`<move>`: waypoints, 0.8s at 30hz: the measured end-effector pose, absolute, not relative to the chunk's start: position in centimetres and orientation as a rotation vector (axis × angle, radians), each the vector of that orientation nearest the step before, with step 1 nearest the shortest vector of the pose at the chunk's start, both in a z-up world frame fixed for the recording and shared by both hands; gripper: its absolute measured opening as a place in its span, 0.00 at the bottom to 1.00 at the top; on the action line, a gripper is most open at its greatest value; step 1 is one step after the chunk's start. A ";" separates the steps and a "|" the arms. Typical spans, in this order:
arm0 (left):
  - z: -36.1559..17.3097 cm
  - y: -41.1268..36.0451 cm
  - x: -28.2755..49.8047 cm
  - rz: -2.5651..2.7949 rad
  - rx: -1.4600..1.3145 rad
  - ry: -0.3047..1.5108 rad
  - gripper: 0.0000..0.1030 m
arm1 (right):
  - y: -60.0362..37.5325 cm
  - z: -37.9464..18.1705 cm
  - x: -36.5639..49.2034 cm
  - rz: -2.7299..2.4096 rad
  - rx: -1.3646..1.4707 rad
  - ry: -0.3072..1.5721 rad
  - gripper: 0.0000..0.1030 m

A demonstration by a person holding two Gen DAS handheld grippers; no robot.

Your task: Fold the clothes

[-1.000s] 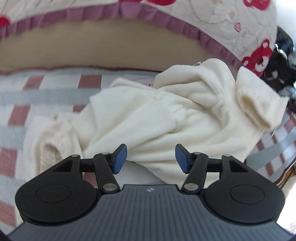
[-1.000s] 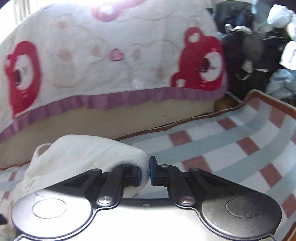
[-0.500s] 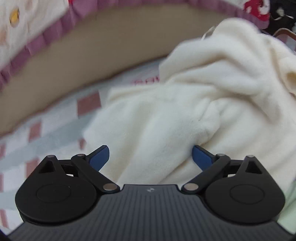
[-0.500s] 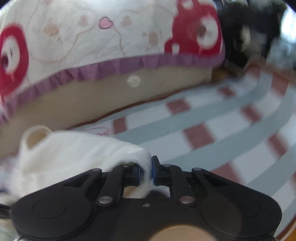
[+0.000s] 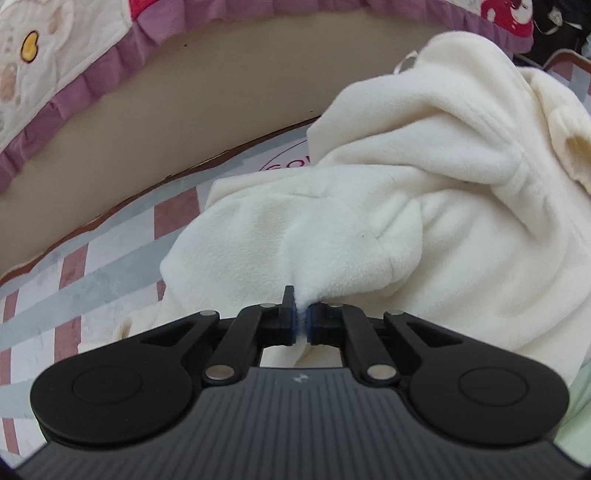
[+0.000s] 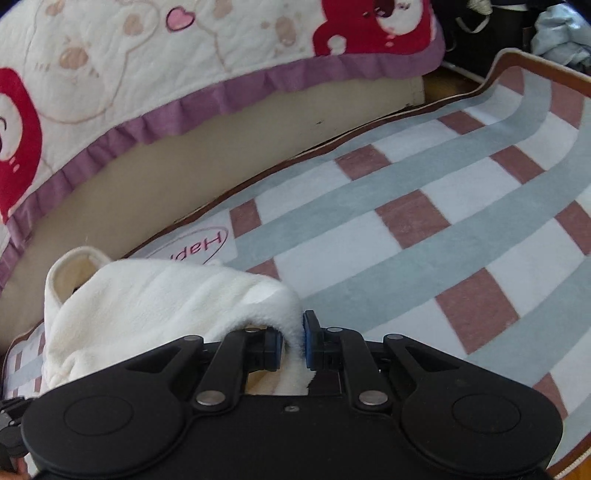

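Observation:
A cream fleece garment (image 5: 424, 206) lies bunched on a checked rug (image 5: 85, 280), filling the right half of the left wrist view. My left gripper (image 5: 303, 325) is shut on a pinched fold of its near edge. In the right wrist view the same cream fleece garment (image 6: 155, 299) sits at the lower left, a cuff opening showing at its far end. A thick fold of it runs between the blue pads of my right gripper (image 6: 293, 343), which is shut on it.
The rug (image 6: 424, 236) has grey stripes and brown-red squares with a brown border. A bed side with a bear-print quilt and purple frill (image 6: 184, 107) runs along the back. Dark bags and clothes (image 6: 524, 33) pile at the far right.
My left gripper was open and has closed on a fold of the fleece after moving in toward it. The right gripper has kept its hold and shifted slightly.

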State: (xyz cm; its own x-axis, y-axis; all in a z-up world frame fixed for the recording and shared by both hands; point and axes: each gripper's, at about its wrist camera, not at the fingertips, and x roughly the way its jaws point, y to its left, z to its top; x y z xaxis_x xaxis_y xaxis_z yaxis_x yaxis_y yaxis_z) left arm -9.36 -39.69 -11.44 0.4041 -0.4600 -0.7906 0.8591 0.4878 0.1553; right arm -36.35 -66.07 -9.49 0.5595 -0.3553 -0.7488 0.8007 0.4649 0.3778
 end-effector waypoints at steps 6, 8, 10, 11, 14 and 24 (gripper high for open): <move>-12.0 -40.0 -9.8 -0.887 0.644 0.733 0.07 | -66.3 -9.1 -37.4 -0.810 0.818 0.613 0.14; -12.3 -40.2 -9.8 -0.884 0.664 0.718 0.09 | -66.3 -9.1 -37.5 -0.816 0.823 0.613 0.14; -12.6 -40.5 -9.8 -0.880 0.685 0.707 0.32 | -66.4 -9.1 -37.4 -0.814 0.825 0.615 0.14; -12.8 -40.6 -9.8 -0.882 0.683 0.709 0.47 | -66.3 -9.1 -37.3 -0.810 0.825 0.618 0.14; -13.5 -41.0 -9.7 -0.891 0.667 0.721 0.84 | -66.3 -9.3 -37.0 -0.797 0.824 0.633 0.14; -14.4 -41.8 -9.6 -0.854 0.637 0.705 0.06 | -66.0 -8.6 -37.8 -0.848 0.780 0.551 0.07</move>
